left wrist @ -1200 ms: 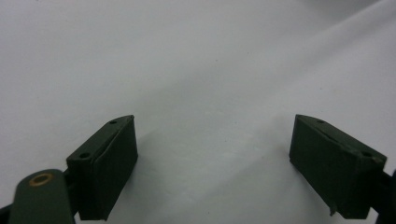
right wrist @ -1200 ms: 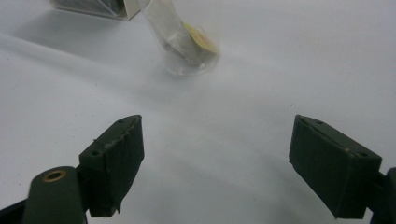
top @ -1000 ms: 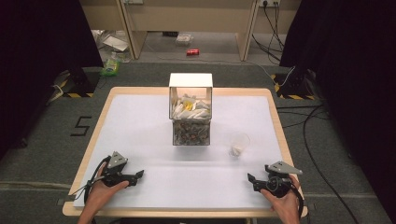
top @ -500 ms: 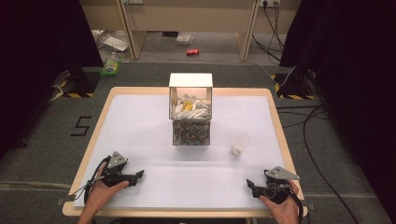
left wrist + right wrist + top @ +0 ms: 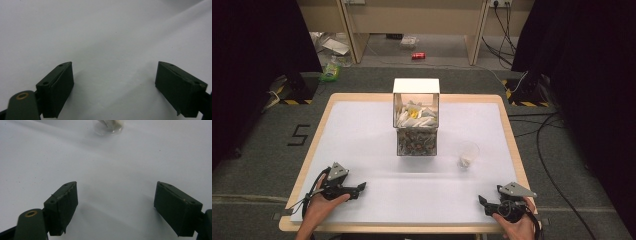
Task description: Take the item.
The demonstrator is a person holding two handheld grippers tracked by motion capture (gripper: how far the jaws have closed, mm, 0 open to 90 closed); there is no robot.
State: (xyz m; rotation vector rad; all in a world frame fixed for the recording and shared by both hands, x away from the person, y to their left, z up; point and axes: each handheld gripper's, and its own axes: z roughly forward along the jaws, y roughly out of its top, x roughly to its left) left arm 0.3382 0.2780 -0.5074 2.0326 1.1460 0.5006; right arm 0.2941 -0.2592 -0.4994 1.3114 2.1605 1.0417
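My right claw [image 5: 486, 202] has slid back toward my edge of the white-topped wooden counter [image 5: 362, 130] in the last second; a moment ago it sat a little farther up and out, and now it rests low in the near right corner, with my hand wrapped round its body. My left claw [image 5: 360, 188] has not moved and lies at the near left, pointing inward across the bare white surface. Both claws stand wide open and hold nothing: in each gripper view the two black jaws are spread well apart with only white counter between them. The thing nearest my right claw is the small clear plastic cup [image 5: 467, 153] with a pale scrap inside, standing upright on the counter, well apart from the claw and just right of the tall clear box [image 5: 416, 122] with a white top, which is filled with pale packets above and darker mixed bits below. In the right gripper view the cup [image 5: 108, 125] shows at the top edge, straight ahead and slightly left of the gap between the jaws. I judge the pull-back as a settling into a start pose, not a move away from the work: nothing has been gripped yet, the cup and box are untouched, and the right claw is already lined up roughly for a forward reach to the cup.
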